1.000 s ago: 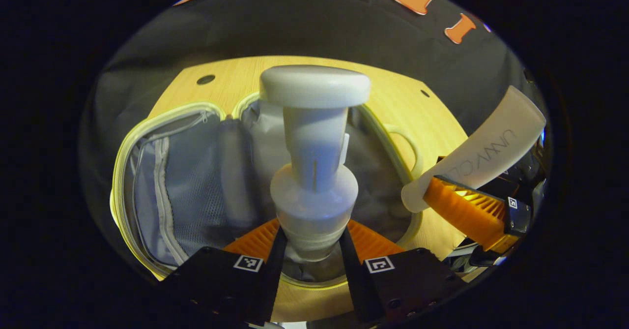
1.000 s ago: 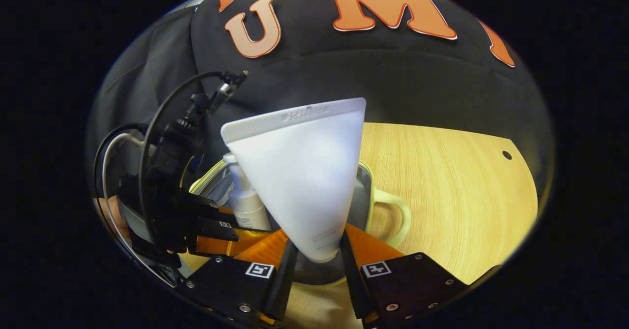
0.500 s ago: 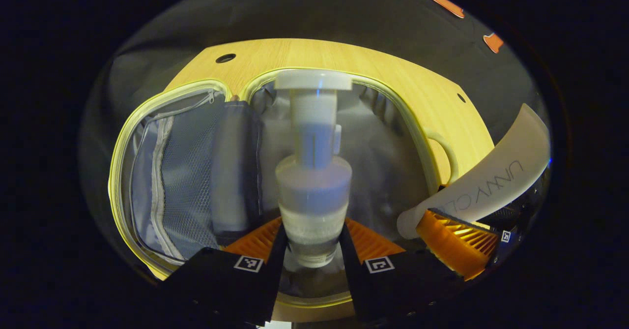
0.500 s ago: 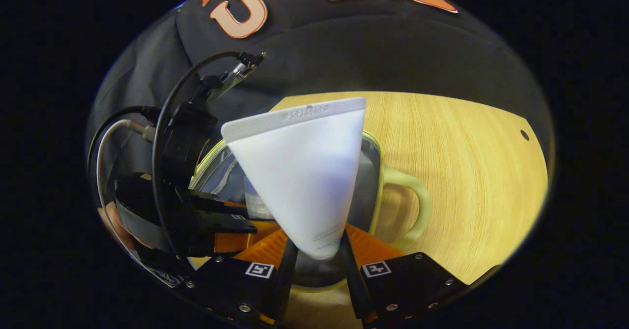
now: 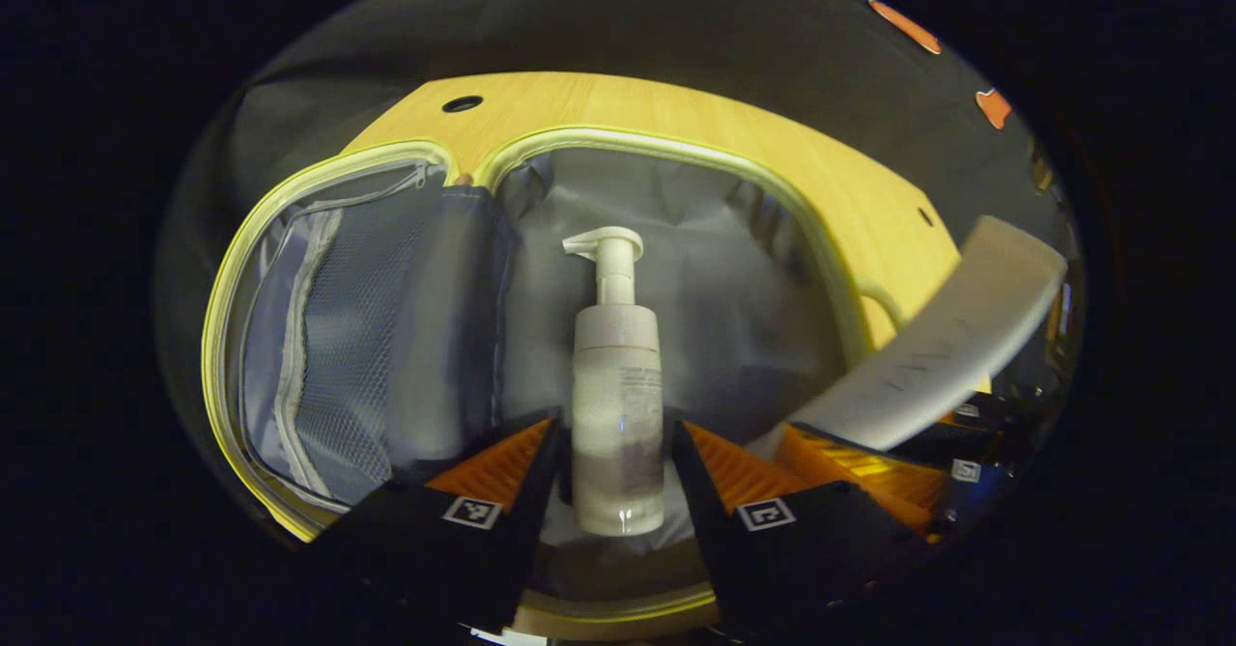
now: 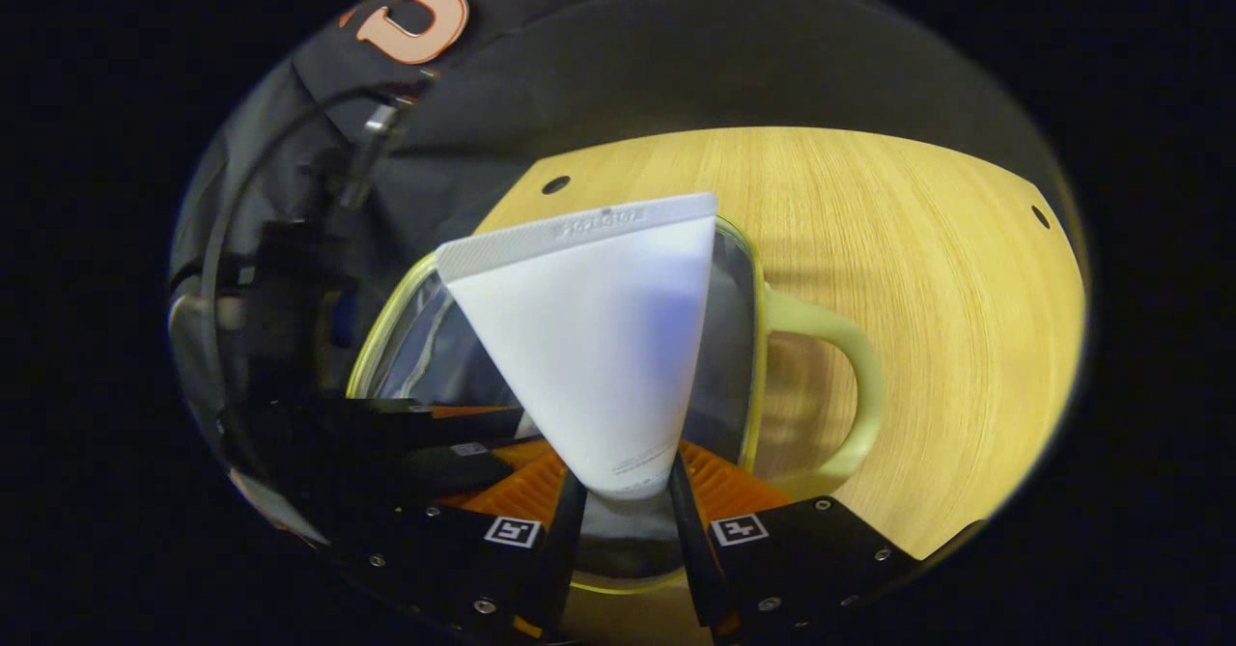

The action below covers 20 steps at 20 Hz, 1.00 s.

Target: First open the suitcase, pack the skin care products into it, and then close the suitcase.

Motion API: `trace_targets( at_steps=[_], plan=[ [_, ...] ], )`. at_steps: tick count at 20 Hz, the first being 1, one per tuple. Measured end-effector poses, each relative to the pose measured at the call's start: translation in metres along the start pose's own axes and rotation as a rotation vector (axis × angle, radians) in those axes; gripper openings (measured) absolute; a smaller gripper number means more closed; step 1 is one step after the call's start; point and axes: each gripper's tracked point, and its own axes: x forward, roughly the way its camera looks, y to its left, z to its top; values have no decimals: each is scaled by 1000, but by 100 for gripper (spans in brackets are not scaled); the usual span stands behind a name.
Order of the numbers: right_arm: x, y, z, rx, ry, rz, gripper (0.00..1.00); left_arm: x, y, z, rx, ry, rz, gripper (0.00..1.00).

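The open suitcase (image 5: 830, 279) lies on the counter (image 5: 676, 110). A pump bottle (image 5: 618, 385) lies flat on its grey lining, nozzle toward 12 o'clock, between the left tool's (image 5: 610, 467) spread, non-touching fingers. At 3 o'clock, the right tool (image 6: 620, 506) pinches a white tube (image 6: 599, 337) above the case.
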Motion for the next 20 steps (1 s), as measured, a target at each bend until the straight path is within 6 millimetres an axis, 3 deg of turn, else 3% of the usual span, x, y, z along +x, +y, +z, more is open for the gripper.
trace_targets(
  at_steps=[4, 6, 11, 15, 18, 19, 20],
  plan=[
    [4, -4, -1, 31, 51, -38, 50, -50, 10, 1, -34, -89, 19, 81],
    [4, -7, -2, 41, 70, -58, 50, -69, 26, 4, -48, -146, 51, 81],
    [16, -8, -10, 48, 152, -147, 50, -132, 101, 23, -74, -299, 194, 89],
    [14, -2, -27, 117, 285, -178, 50, -173, 174, 20, -178, -346, 290, 89],
    [19, -4, -26, 133, 276, -211, 50, -182, 220, 15, -248, -353, 360, 89],
    [18, -2, -27, 132, 274, -210, 46, -183, 231, 12, -262, -348, 374, 89],
    [19, -1, -26, 124, 265, -212, 58, -182, 237, 11, -274, -351, 394, 89]
  ],
)
